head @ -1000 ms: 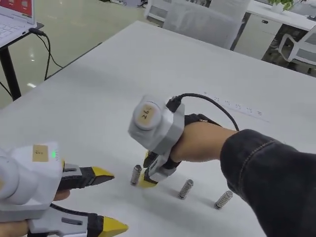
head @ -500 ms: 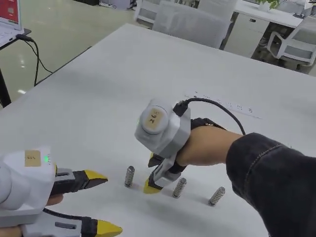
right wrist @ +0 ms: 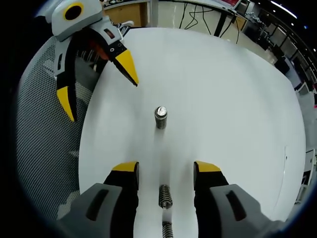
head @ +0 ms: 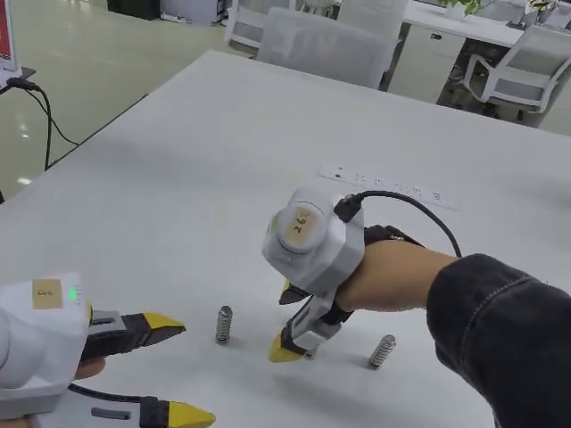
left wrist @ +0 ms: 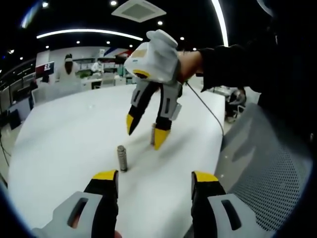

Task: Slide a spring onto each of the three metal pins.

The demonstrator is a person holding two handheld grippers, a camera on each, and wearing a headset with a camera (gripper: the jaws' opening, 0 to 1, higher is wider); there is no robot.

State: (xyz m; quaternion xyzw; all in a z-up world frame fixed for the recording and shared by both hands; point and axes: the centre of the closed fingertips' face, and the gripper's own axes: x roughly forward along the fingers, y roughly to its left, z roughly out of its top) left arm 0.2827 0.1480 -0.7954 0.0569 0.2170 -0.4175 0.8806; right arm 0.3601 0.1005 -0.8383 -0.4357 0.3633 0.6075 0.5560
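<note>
Spread wide on the right gripper [right wrist: 167, 171], with yellow-tipped fingers [right wrist: 125, 171] either side of the middle spring [right wrist: 165, 196], clear of it on both flanks. Pointing down at the counter [head: 223, 152] in the head view, gripped by a hand [head: 373, 276] in a dark sleeve [head: 500, 330]. Just behind, at the bottom of the right gripper view, the right spring [right wrist: 167, 229]; ahead, standing upright and alone, the left spring [right wrist: 160, 117]. Likewise spread wide on the left gripper [head: 178, 367], holding nothing, held beside the left spring and apart from it. Upright in a row on the white counter, all three springs, near one another. Further off, a flat strip of sockets [head: 384, 187] and, past the counter's far edge, office chairs [head: 321, 45].
</note>
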